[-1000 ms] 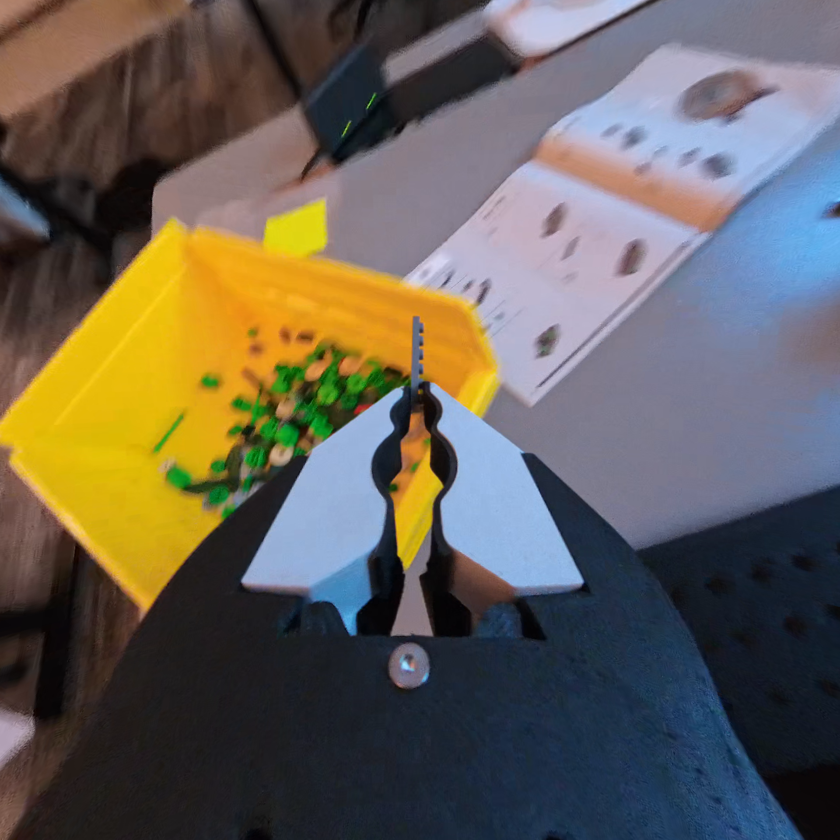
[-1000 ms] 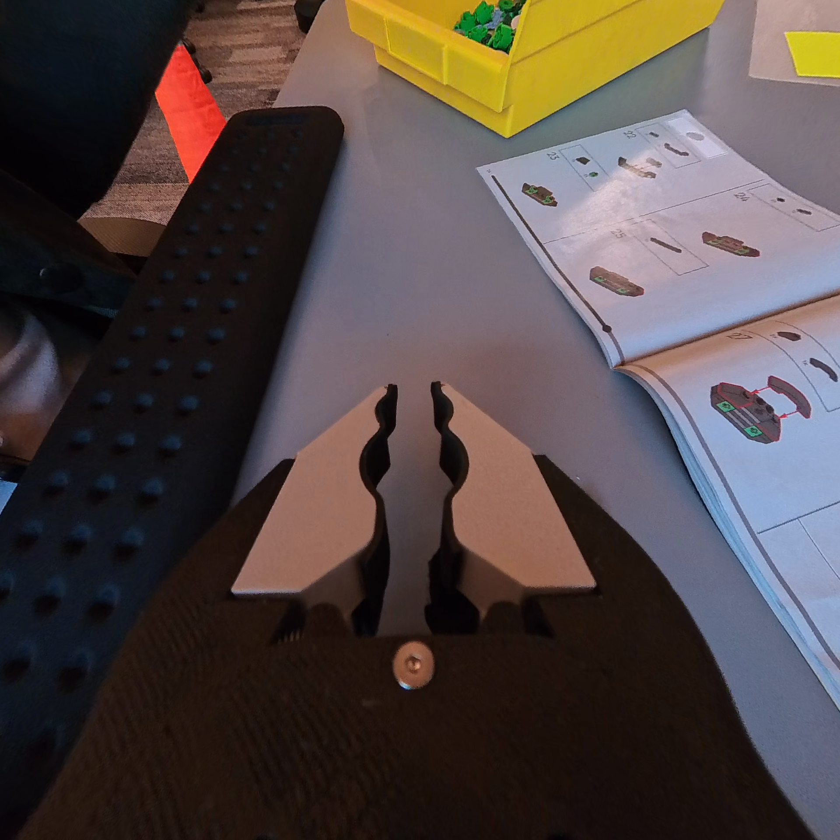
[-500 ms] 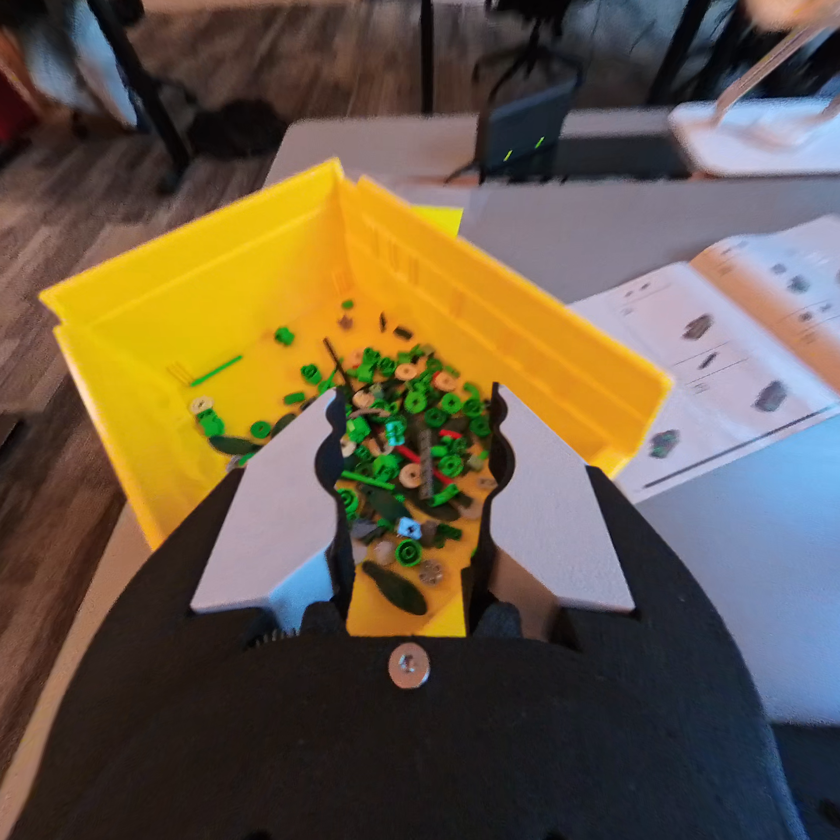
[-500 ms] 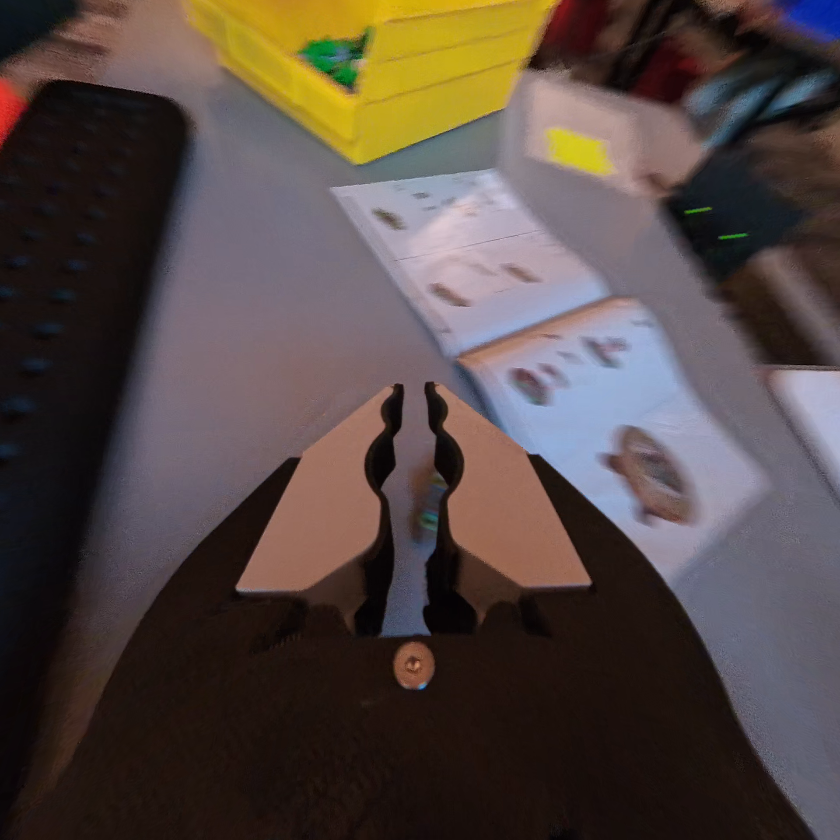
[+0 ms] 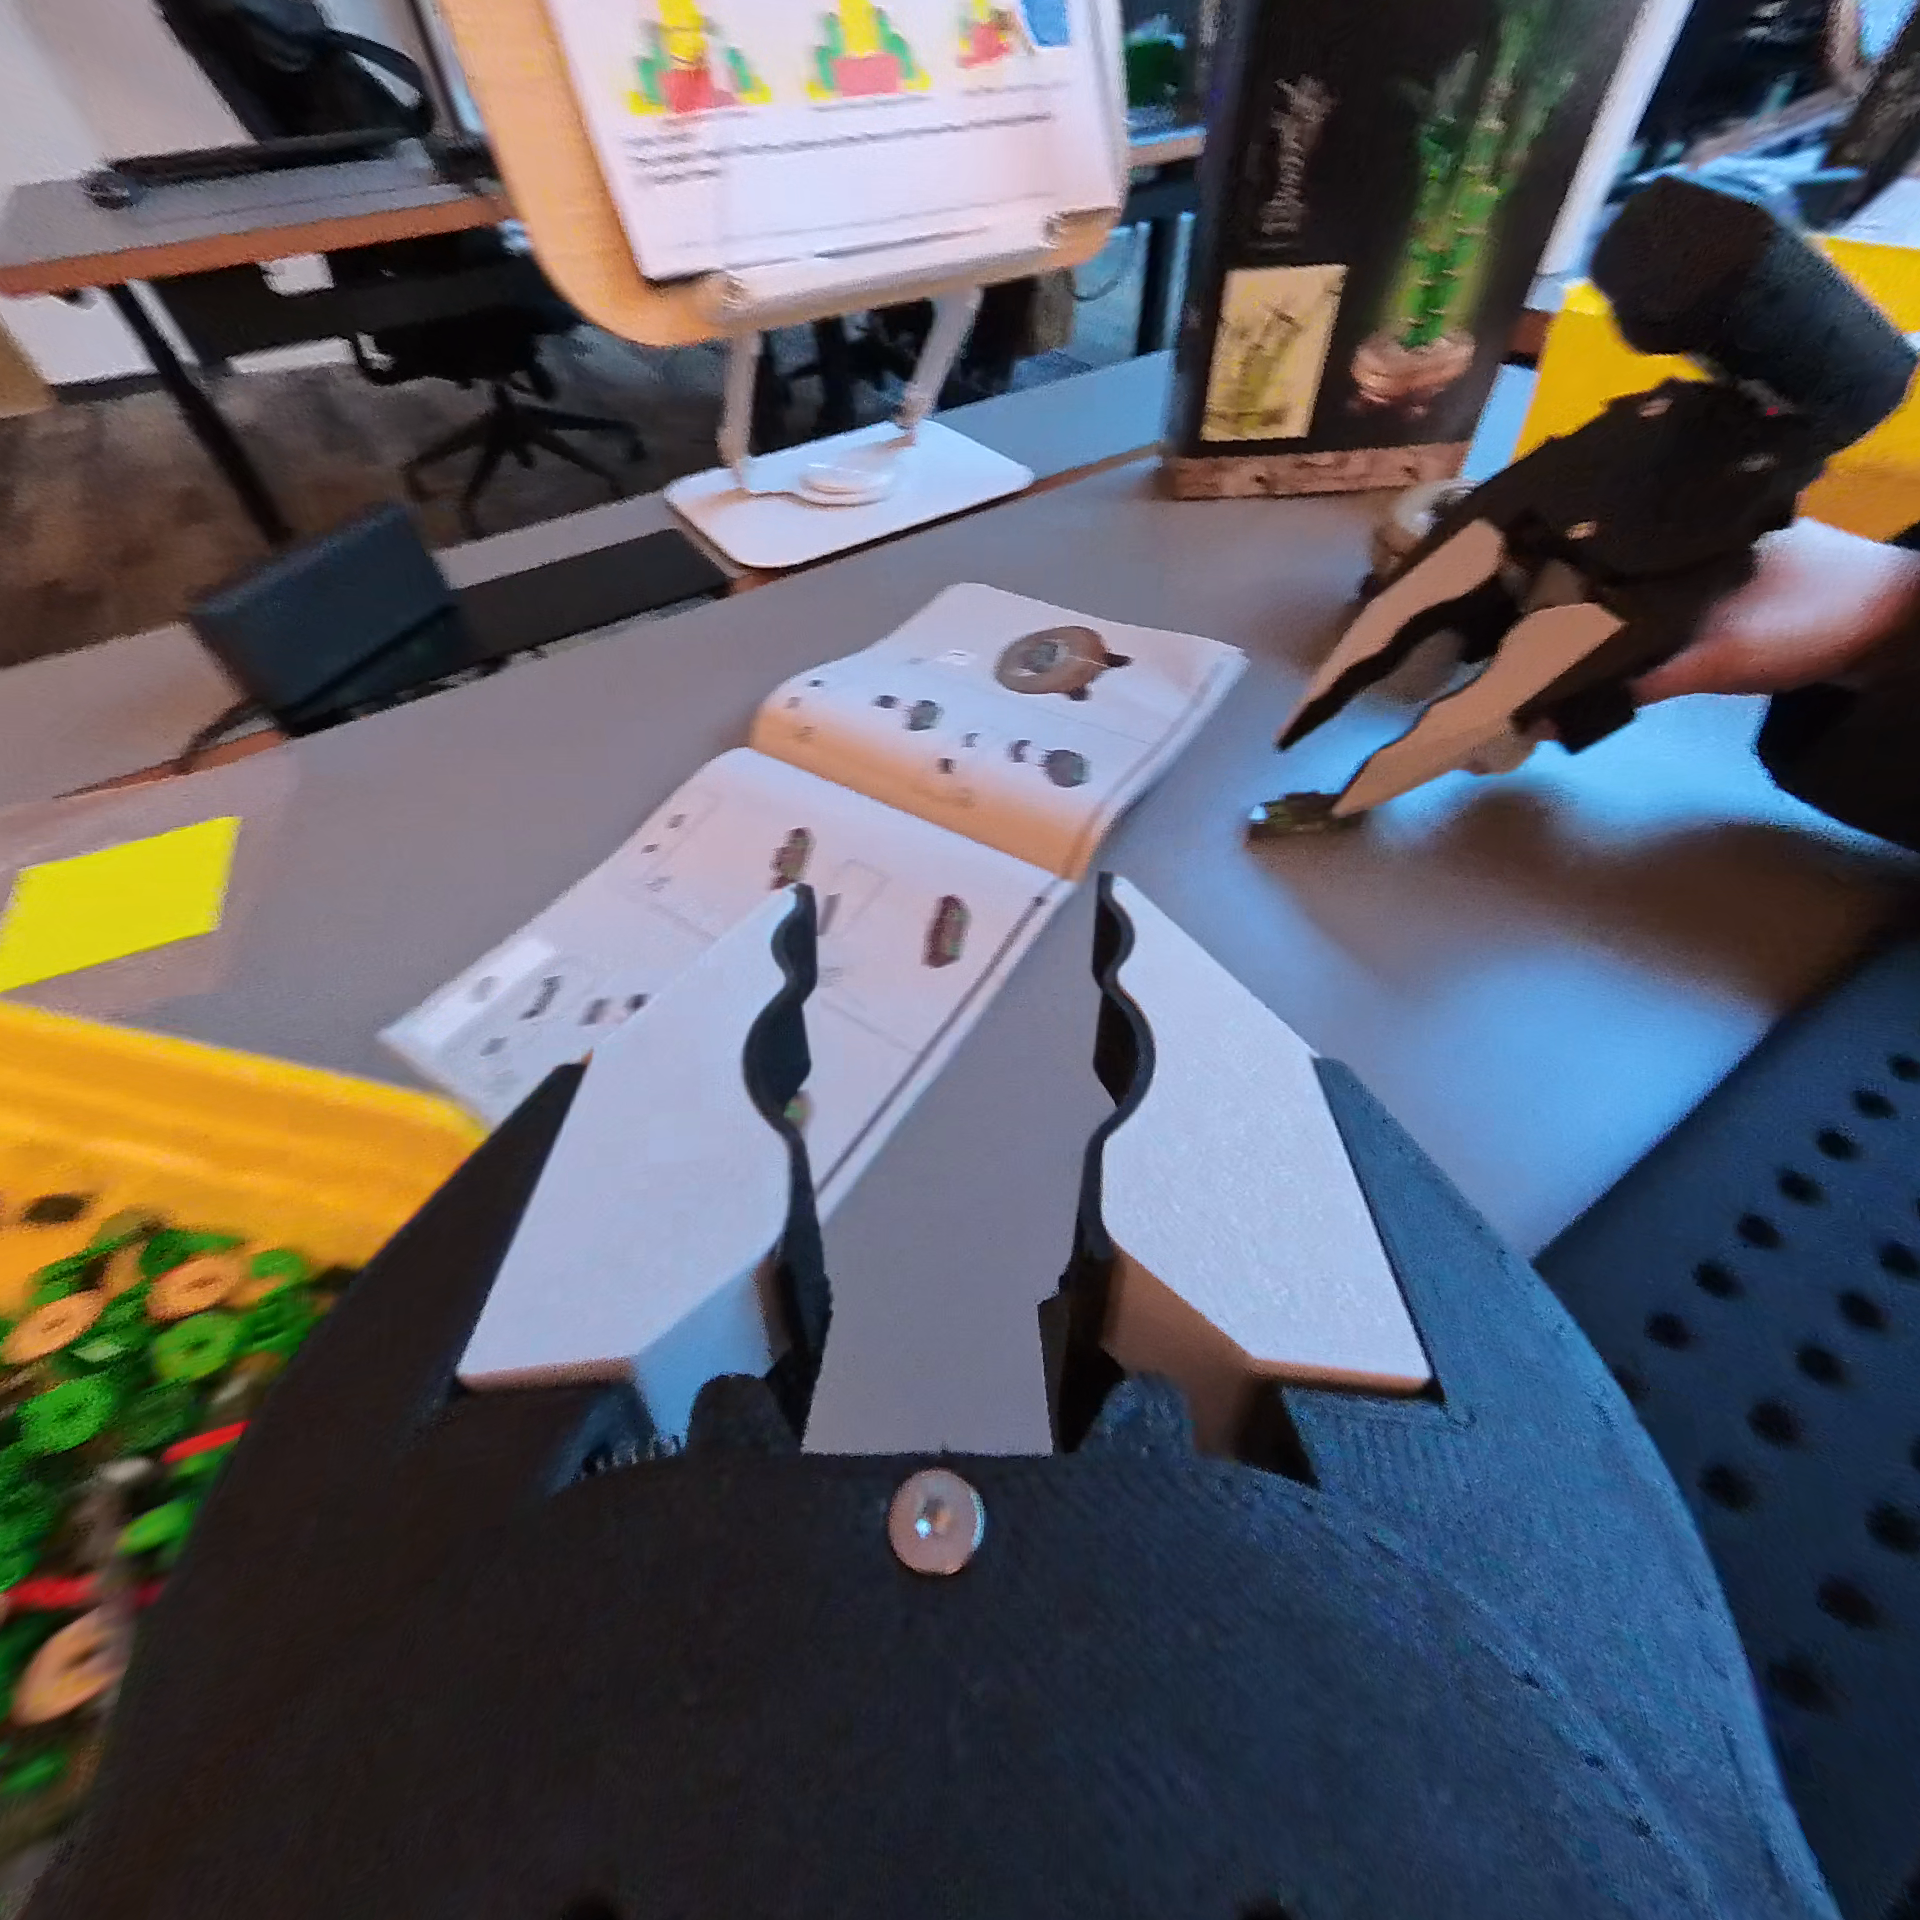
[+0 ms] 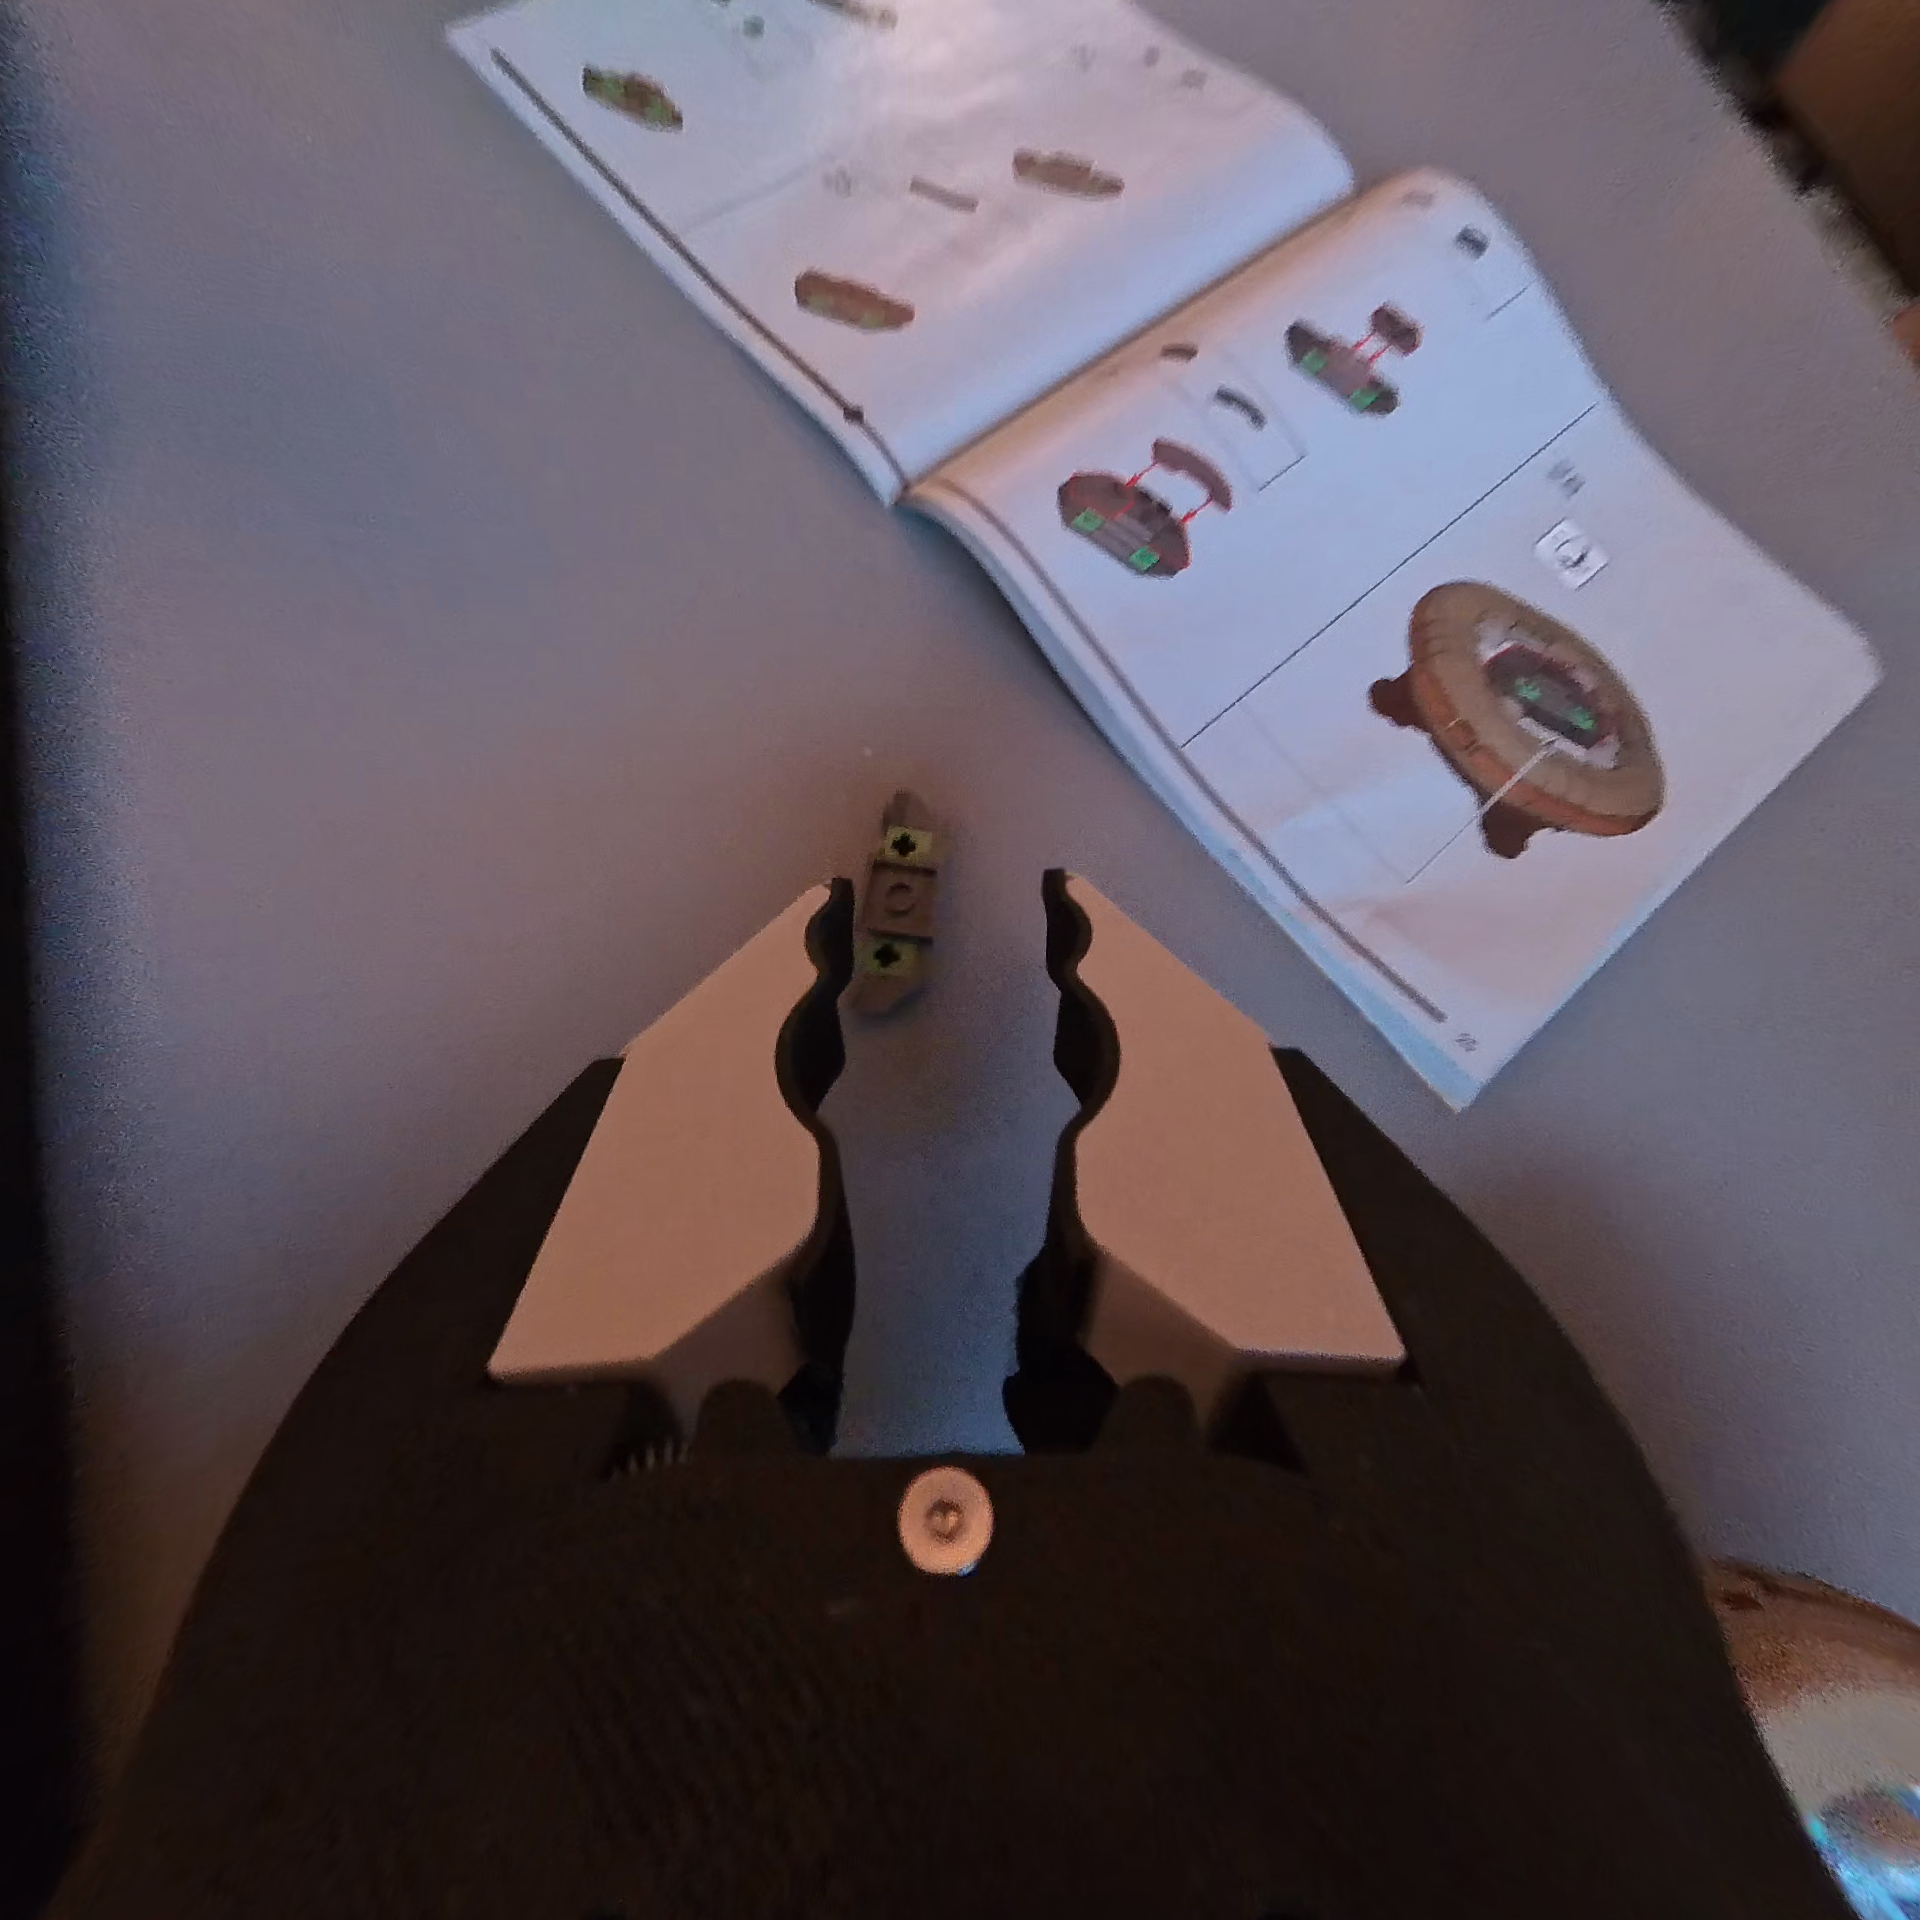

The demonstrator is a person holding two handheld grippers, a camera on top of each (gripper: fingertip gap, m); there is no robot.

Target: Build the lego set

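The small brown lego piece (image 6: 896, 920) (green bits on top) lies flat on the grey table (image 6: 416, 623), just inside the right gripper (image 6: 948, 896), whose fingers are spread and holding nothing. Open instruction booklet (image 6: 1195, 436) nearby; left gripper (image 5: 951, 904) gapes wide too, beside the yellow bin (image 5: 208, 1122).

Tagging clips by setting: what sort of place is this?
Likely an office or lab workspace: grey desks, an office chair on carpet behind, and a stand-mounted display. An instruction booklet and yellow parts bin sit on the desk.

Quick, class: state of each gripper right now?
Left gripper: open, empty.
Right gripper: open, holding nothing; small lego assembly on the table between its fingertips.
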